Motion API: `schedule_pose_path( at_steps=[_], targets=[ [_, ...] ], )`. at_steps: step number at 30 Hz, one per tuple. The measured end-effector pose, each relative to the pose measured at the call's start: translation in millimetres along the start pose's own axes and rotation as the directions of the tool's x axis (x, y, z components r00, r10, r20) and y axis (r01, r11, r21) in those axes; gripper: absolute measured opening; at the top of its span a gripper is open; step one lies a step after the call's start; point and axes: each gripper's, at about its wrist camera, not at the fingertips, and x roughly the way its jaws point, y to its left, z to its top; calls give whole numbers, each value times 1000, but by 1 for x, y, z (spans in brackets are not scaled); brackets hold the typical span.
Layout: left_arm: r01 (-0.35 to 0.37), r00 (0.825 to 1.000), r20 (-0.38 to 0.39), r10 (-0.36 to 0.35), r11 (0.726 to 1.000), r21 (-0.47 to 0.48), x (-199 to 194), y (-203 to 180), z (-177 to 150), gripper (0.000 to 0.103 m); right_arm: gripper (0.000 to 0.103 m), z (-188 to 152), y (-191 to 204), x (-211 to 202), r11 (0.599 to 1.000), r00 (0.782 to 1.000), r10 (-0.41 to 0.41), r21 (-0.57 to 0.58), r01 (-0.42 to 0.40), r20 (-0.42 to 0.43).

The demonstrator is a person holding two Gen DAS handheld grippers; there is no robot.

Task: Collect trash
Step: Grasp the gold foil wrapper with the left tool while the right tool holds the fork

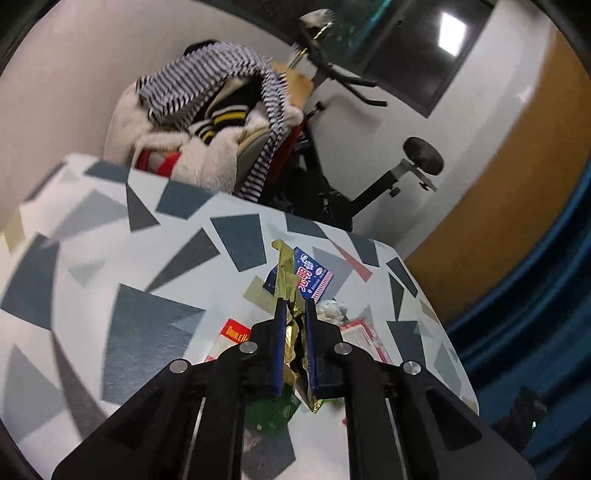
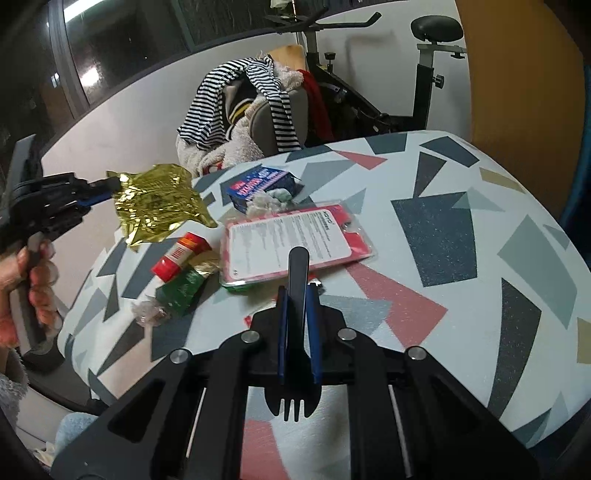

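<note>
Right wrist view | left hand-held gripper [image 2: 110,190] raised, clamping gold wrapper [image 2: 159,201] | right hand-held gripper [image 2: 298,291] level, pinching black fork [image 2: 297,295]

Indoor overhead light, ceiling lamp glare in window [image 1: 452,33]; fisheye-bent edges, left view motion-blurred.

A white table [image 2: 461,177] patterned with dark blue, grey, pink and tan shards is seen. Above its left edge a crinkled gold wrapper [image 2: 159,201] is held. On the table, a blue box [image 2: 258,184], a red and white packet [image 2: 291,236], a red tube [image 2: 179,254] and a green wrapper [image 2: 183,290] are shown. A black fork [image 2: 297,332] is gripped between blue pads [image 2: 282,332]. Beyond the table, black-and-white striped clothing [image 2: 240,96] is draped.
</note>
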Motion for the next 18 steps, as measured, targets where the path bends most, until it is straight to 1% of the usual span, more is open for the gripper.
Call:
schedule_pose_path(
  at_steps=[3,5,9,11,18],
  targets=[
    [9,1000,10,-9,999,38,-32,-5,-7,10,14,0,9,-9,1000,1000,11,-21,-11,8],
    [22,1000,16,-23,999,43,-46,-6,-13,10,14,-3,17,-16,999,1000,15,-46,-14,6],
    [55,998,12,-55,998,40,-80,-3,-42,10,14,-9,28,-27,997,1000,18,-71,-18,1],
    [63,998,9,-63,997,43,-91,-3,-54,10,14,-12,32,-35,997,1000,23,-78,-23,5],
    [126,992,1,-127,988,83,-134,-15,-99,10,14,-25,43,-63,993,999,41,-108,-39,17]
  ],
)
